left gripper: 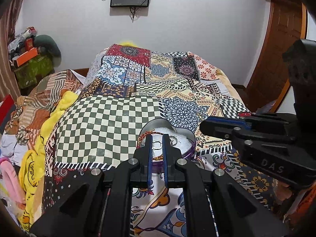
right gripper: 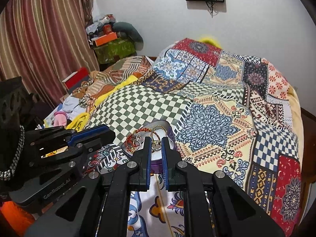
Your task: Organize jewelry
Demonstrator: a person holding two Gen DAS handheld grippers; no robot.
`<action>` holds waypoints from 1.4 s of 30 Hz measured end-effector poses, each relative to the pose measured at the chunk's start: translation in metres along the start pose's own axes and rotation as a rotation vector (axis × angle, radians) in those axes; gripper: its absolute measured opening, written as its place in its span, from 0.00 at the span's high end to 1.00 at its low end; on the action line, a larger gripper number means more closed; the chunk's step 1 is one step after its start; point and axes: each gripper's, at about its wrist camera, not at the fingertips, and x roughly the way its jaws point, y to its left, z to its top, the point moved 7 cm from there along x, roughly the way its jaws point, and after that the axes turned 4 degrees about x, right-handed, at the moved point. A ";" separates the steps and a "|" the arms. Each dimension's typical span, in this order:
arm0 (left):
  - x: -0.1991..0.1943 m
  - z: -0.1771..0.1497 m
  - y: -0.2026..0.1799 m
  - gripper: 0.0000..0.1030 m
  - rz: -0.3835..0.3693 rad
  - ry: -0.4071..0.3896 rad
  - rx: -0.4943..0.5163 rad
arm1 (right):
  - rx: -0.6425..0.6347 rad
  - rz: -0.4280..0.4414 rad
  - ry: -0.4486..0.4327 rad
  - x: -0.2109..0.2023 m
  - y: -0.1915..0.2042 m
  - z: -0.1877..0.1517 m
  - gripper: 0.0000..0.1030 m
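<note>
Jewelry is mostly gathered in the tin (right gripper: pixel 169 136) near the bed's (left gripper: pixel 110 118) front edge: red bracelet (right gripper: pixel 138 133), rings (right gripper: pixel 158 131). Left claw (left gripper: pixel 157 138) closed, empty. Right claw (right gripper: pixel 155 140) looks closed; whether a ring is pinched can't be told.

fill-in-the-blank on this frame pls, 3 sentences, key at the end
1. The round tin sits on a patchwork ____.
2. The tin's outer wall is ____ in colour.
3. A red braided bracelet hangs over the tin's rim; the ring beside it inside is ____ coloured.

Missing words: blanket; purple; gold
</note>
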 end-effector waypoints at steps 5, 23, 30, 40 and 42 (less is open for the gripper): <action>0.016 -0.004 0.002 0.93 -0.013 0.033 0.000 | -0.006 0.005 0.031 0.013 -0.002 0.002 0.92; 0.043 -0.012 0.012 0.93 -0.030 0.099 -0.049 | -0.087 -0.003 0.095 0.037 0.004 -0.006 0.92; 0.036 -0.012 0.014 0.93 -0.015 0.092 -0.051 | -0.095 -0.020 0.112 0.038 0.005 -0.008 0.91; 0.011 -0.006 0.018 0.93 0.005 0.060 -0.070 | -0.118 -0.060 0.056 0.016 0.011 -0.002 0.71; 0.001 -0.002 0.018 0.93 0.009 0.042 -0.077 | -0.127 -0.074 0.024 0.005 0.014 0.002 0.71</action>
